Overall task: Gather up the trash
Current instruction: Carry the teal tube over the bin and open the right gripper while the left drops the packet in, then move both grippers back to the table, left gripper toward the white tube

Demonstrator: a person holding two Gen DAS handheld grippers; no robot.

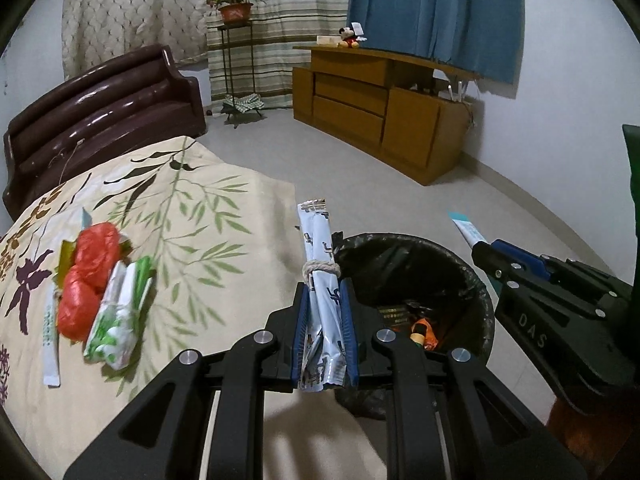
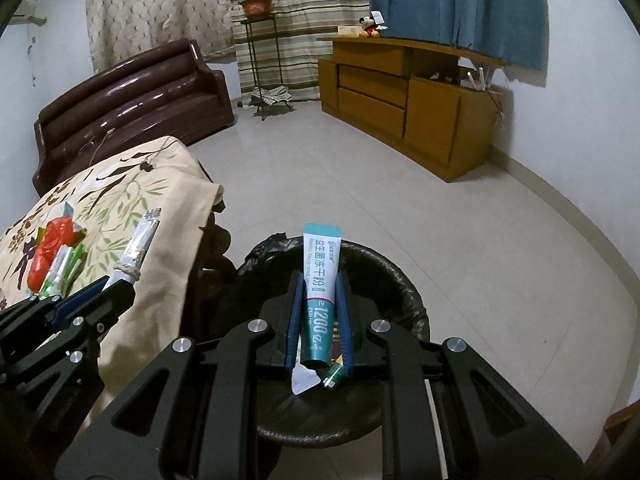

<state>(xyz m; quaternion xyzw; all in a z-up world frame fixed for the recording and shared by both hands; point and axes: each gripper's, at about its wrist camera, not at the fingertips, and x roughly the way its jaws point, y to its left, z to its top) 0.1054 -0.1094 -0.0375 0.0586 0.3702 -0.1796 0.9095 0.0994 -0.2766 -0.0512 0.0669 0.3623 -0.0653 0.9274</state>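
Pale tiled floor (image 2: pixel 360 168) fills the middle; a dark brown sofa (image 2: pixel 132 100) sits at left, a wooden cabinet (image 2: pixel 420 100) upper right beneath blue curtains (image 2: pixel 460 4).

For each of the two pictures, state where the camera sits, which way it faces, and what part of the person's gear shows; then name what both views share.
Left wrist view: on the left hand-held gripper, facing forward and down at its pale blue sachet, the trash bin and the floral tablecloth; the right hand-held gripper enters from the right.
Right wrist view: on the right hand-held gripper, facing down over the bin, clamping a teal sachet; the left hand-held gripper shows at left.
Shared: bin, tablecloth, both grippers, brown sofa, wooden cabinet.
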